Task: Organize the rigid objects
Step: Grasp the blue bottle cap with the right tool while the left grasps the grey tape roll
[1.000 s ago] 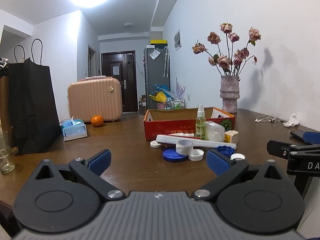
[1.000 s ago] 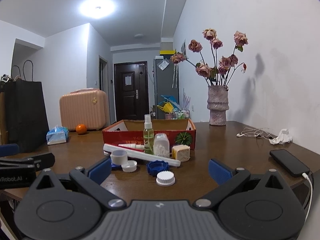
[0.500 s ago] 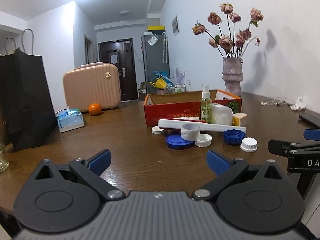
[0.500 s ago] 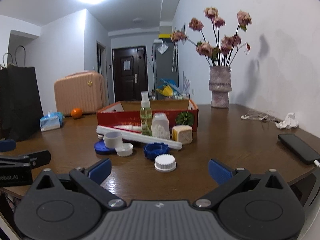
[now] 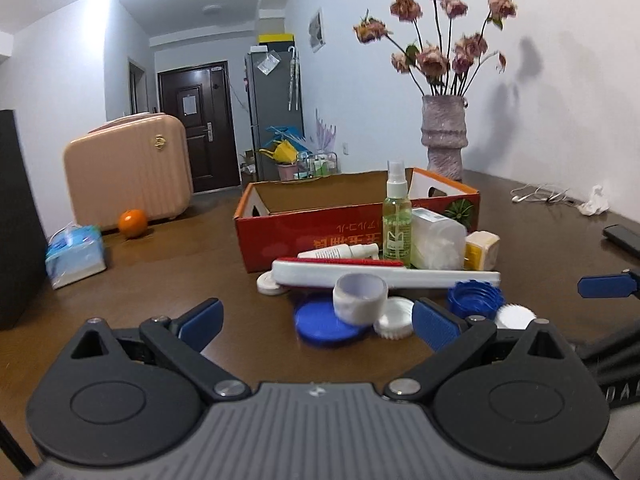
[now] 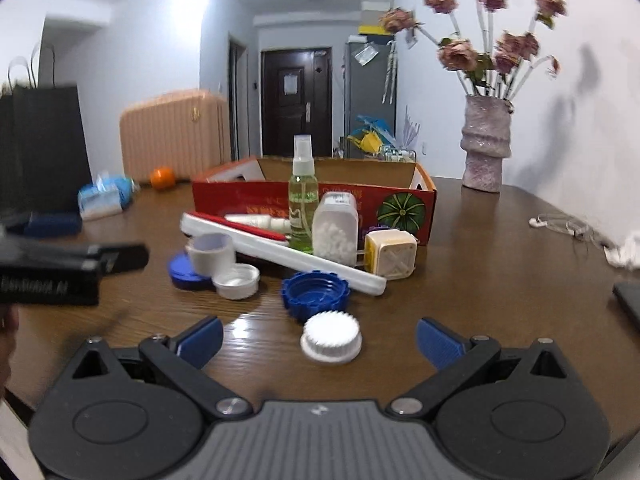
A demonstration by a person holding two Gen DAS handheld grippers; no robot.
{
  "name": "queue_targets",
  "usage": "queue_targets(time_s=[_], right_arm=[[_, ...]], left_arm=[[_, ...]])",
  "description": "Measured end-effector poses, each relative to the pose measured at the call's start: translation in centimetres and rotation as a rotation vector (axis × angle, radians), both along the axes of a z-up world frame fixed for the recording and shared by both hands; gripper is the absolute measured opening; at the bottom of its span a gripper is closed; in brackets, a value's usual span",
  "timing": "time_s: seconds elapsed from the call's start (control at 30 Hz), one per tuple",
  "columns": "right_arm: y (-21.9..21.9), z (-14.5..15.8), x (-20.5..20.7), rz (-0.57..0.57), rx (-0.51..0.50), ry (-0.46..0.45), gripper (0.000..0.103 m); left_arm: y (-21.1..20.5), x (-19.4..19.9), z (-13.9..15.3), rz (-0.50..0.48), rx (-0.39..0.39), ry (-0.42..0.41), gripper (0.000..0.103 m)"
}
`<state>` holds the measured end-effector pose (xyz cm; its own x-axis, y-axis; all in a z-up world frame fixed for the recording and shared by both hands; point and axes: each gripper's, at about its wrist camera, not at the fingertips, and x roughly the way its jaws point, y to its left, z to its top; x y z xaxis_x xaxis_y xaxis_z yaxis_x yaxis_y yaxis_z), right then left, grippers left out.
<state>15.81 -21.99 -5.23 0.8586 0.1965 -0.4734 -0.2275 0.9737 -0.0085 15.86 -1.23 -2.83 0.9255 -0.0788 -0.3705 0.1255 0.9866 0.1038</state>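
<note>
Ahead: ribbed white cap (image 6: 331, 337), toothed blue cap (image 6: 315, 294), cardboard box (image 6: 316, 194).

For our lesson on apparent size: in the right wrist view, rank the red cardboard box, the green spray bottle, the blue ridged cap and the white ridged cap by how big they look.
1. Red cardboard box
2. Green spray bottle
3. Blue ridged cap and white ridged cap: they look alike, and the white one lies nearer the camera, so no ranking.

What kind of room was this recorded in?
Most likely a lived-in flat's dining or living area: a wooden table, a fridge beside the front door, and a vase of dried flowers.
</note>
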Motion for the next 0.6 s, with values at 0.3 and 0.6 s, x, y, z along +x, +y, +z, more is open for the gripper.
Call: queue_targets(time_s=[0.3,0.6], right_arm=[[0.6,-0.3,6.7,0.065,-0.041,0.098,0.076],[0.4,-0.8,8.1,0.115,0.032,0.137,0.054]], left_arm=[[-1.8,7.5,-1.2,-0.052,-0.036,0.154,0.064],[-2.1,6.7,-0.8,-0.059,-0.042,0.140,0.044]])
